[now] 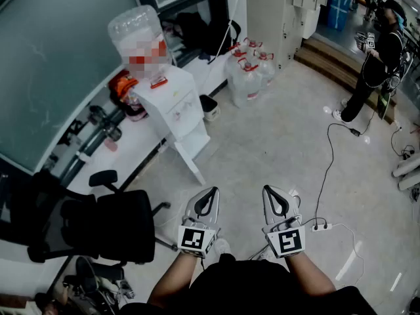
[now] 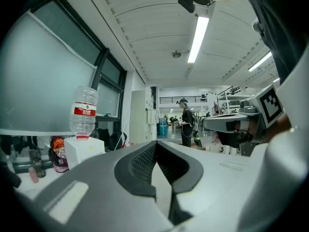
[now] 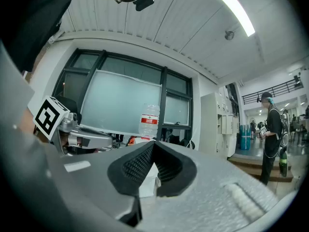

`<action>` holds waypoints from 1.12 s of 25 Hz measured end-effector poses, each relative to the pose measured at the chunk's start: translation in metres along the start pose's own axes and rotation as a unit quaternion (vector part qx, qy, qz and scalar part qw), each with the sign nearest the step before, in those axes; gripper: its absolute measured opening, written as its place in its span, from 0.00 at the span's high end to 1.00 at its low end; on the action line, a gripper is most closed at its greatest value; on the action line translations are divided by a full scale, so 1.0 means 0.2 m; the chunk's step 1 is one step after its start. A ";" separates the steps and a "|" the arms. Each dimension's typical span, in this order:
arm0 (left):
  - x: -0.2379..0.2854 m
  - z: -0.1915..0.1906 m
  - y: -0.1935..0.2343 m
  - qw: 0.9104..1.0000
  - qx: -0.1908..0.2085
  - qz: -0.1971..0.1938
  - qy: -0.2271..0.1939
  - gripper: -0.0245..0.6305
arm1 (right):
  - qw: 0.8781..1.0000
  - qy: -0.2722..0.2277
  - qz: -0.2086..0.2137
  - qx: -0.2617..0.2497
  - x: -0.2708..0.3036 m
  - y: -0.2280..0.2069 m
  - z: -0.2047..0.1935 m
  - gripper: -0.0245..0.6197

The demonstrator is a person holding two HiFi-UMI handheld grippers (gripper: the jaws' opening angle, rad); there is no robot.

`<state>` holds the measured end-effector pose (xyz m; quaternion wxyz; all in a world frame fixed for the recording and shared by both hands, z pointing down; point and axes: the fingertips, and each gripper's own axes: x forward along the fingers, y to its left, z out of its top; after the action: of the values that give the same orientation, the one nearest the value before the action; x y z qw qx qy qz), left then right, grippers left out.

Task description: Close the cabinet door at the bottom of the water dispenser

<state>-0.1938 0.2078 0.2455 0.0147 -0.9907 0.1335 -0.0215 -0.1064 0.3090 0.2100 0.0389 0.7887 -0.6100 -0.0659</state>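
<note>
Bright office with a pale tiled floor (image 1: 282, 143), seen from a head camera looking steeply down. Along the upper left, a wall of frosted window glass (image 1: 59, 58). Against it, a white water dispenser (image 1: 172, 100) topped by a clear bottle (image 1: 134, 28) with a red label. At the dispenser's base, the cabinet door (image 1: 189, 161), swung out toward the viewer and standing open. Just right of the dispenser, a small bin (image 1: 209, 105). Farther right, a cluster of big water jugs (image 1: 248, 67) on the floor. At lower left, a black office chair (image 1: 98, 225). At far upper right, a person (image 1: 377, 58) standing in dark clothes. On the right, a black cable running down to a white power strip (image 1: 321, 227).

Low in the middle, side by side and level, left gripper (image 1: 213, 191) and right gripper (image 1: 269, 190). Each fitted with a marker cube at the near end. Both aimed toward the dispenser, well apart from it and from the open door. Left gripper closed tip to tip, ribbed black pads (image 2: 140, 164) meeting at the front, holding nothing. Right gripper likewise pressed together at the tips, empty. Beyond each pair of jaws, dispenser and bottle small in the distance.
</note>
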 end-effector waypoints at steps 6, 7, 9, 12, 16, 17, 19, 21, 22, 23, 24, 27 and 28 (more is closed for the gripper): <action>-0.05 -0.03 0.08 1.000 -0.003 -0.001 0.004 0.94 | 1.000 0.008 -0.001 -0.008 0.04 0.05 0.00 0.96; -0.06 -0.04 0.11 1.000 -0.004 0.001 0.006 0.94 | 1.000 0.010 -0.001 -0.014 0.06 0.07 0.00 0.96; -0.08 -0.05 0.18 1.000 -0.007 0.006 0.008 0.94 | 1.000 0.010 -0.001 -0.023 0.10 0.09 0.00 0.96; -0.10 -0.05 0.26 1.000 -0.011 0.005 0.008 0.94 | 1.000 0.003 -0.009 -0.017 0.14 0.13 0.03 0.96; -0.12 -0.04 0.33 1.000 0.002 -0.008 0.003 0.94 | 0.999 0.001 -0.015 -0.032 0.19 0.17 0.04 0.96; -0.12 -0.03 0.35 1.000 0.007 -0.009 0.000 0.94 | 0.999 0.002 -0.015 -0.033 0.20 0.17 0.04 0.96; -0.11 -0.01 0.40 1.000 0.015 -0.007 -0.004 0.94 | 0.999 0.005 -0.014 -0.036 0.22 0.17 0.04 0.96; -0.09 -0.01 0.45 1.000 0.015 -0.003 -0.004 0.94 | 0.999 0.007 -0.009 -0.038 0.25 0.17 0.04 0.96; -0.08 -0.01 0.47 1.000 0.012 -0.001 -0.005 0.94 | 0.999 0.008 -0.007 -0.037 0.27 0.17 0.03 0.96; -0.06 0.00 0.48 1.000 0.010 0.001 -0.004 0.94 | 0.999 0.010 -0.006 -0.034 0.29 0.16 0.02 0.96; -0.04 0.00 0.50 1.000 0.009 0.002 -0.004 0.94 | 1.000 0.012 -0.005 -0.027 0.32 0.16 0.01 0.96; 0.02 -0.02 0.54 1.000 0.004 0.006 0.002 0.94 | 1.000 0.010 0.002 -0.018 0.42 0.14 -0.01 0.96; 0.06 -0.03 0.55 1.000 0.001 0.009 0.003 0.94 | 1.000 0.008 0.008 -0.016 0.46 0.12 -0.02 0.96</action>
<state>-0.2123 0.0980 0.2483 0.0159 -0.9894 0.1424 -0.0243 -0.1060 0.2145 0.2113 0.0563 0.7838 -0.6145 -0.0690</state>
